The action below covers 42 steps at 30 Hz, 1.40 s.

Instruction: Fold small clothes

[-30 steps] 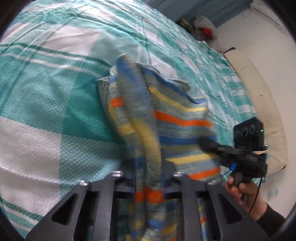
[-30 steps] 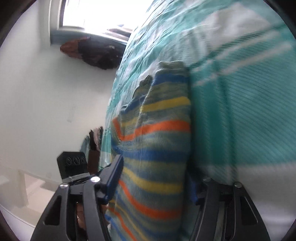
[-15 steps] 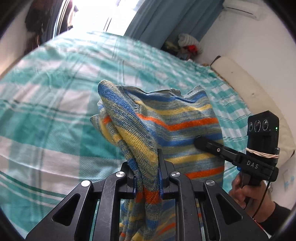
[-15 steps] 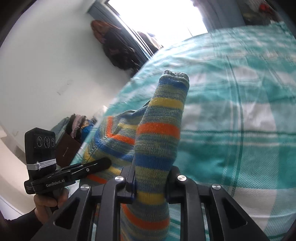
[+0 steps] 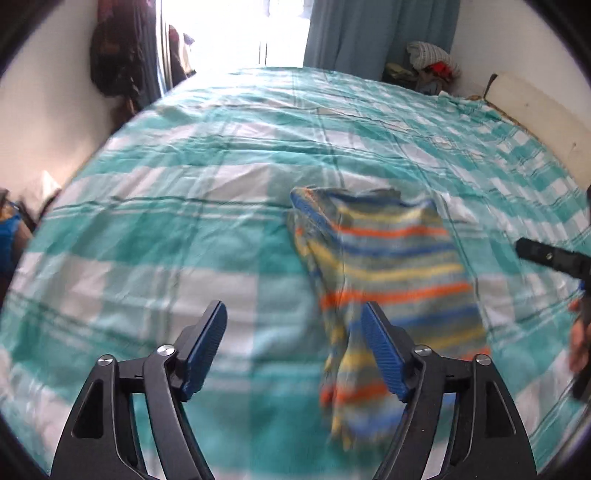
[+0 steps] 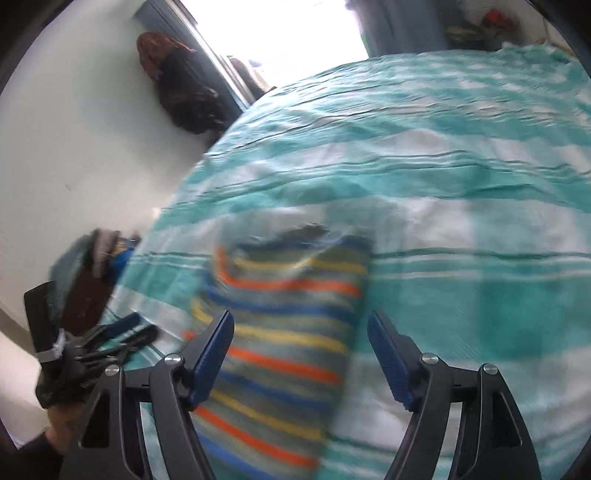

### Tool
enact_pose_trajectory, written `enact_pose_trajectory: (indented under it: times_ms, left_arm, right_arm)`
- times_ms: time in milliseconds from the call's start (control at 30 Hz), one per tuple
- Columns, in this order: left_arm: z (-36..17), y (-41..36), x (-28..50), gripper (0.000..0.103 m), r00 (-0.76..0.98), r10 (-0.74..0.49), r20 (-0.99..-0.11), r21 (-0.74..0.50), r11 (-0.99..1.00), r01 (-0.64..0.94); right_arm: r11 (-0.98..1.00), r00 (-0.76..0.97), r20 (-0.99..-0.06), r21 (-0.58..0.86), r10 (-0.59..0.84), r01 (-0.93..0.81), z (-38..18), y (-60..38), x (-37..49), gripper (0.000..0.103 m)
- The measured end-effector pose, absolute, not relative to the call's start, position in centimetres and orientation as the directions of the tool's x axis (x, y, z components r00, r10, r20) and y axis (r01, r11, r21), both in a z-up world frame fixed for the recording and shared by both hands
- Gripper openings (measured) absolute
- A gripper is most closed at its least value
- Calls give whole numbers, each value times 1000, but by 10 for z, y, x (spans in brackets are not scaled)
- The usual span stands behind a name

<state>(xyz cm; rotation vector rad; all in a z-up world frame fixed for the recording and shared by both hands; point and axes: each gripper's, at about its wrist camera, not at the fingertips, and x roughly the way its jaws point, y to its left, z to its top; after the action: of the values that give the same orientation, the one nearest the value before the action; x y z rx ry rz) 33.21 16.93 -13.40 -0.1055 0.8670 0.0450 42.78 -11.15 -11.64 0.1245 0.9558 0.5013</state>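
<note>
Crowding the checked bedspread: only a striped garment.

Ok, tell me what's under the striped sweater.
The striped sweater lies on the teal-and-white checked bedsheet, which shows all around it. Whatever lies between its folded layers or directly beneath is covered.

bed with teal-and-white checked sheet, white walls, bright window, blue curtain
</note>
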Motion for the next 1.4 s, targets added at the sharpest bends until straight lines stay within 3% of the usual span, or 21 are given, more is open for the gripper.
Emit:
enact_pose_trajectory:
  times_ms: [67,133,233,433,567,1100,1400]
  left_arm:
    - [-125,161,303,92,656,46,-753,-21,995,-94]
    - [-112,150,274,97,664,69,-744,9,996,-94]
    - [-91,130,222,99,680,118,-724,60,992,-109]
    - [-75,108,161,100,621,252,-743,177,967,-181]
    - [-53,97,119,101,630,350,-694,253,937,-242]
    - [-5,108,78,101,607,192,-771,46,968,-248]
    - [5,111,71,101,583,188,-791,34,964,-265]
  right_arm:
    - [899,486,-773,244,407,-363,-108,-115,406,79]
    - [910,499,-792,165,353,-382,-100,-113,377,87]
    - [912,518,-795,104,316,-397,-83,-110,325,93]
    - [932,552,-789,70,270,-356,-63,-111,222,94]
    - [940,579,-776,49,248,-338,-51,-108,174,94]
    - [921,620,-740,2,263,-389,14,-80,110,99]
    - [919,595,-766,-15,243,-395,24,-74,96,103]
